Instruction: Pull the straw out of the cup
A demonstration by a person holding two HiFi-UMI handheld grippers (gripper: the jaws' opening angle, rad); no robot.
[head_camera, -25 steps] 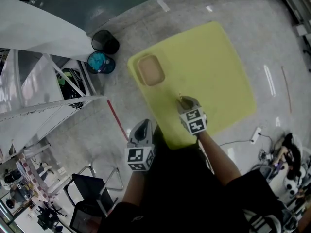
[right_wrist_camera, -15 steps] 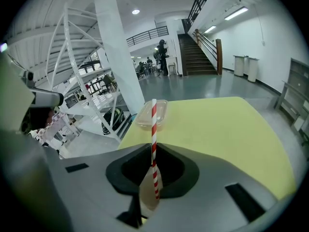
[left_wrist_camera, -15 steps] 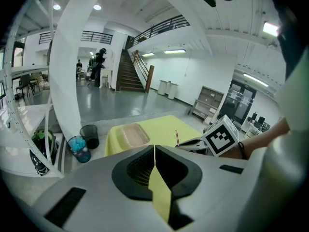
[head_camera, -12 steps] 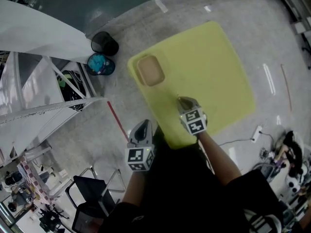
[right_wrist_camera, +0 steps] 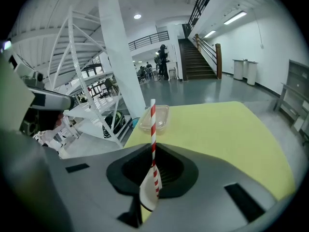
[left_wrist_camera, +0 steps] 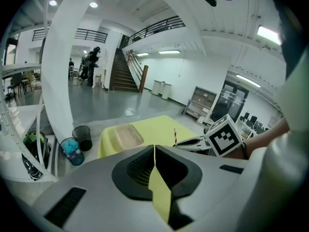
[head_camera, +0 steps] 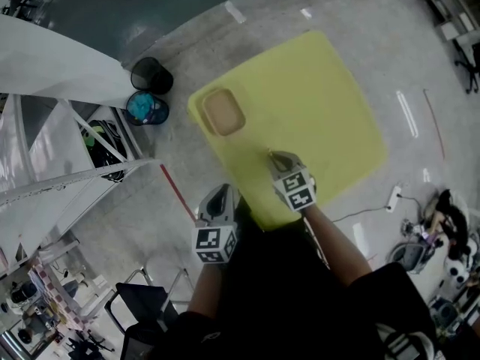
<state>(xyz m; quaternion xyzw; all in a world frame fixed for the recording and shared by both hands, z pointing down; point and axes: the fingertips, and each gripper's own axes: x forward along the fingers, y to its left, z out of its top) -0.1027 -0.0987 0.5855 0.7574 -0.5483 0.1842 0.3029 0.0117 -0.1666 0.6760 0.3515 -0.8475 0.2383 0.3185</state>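
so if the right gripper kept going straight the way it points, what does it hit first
Probably the tray at the far corner of the yellow table: it sits right behind the straw shut in the right gripper. Height is hard to judge, so the gripper might pass just over it.

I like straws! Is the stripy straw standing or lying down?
Standing: the red-and-white striped straw sticks straight up, pinched in the right gripper.
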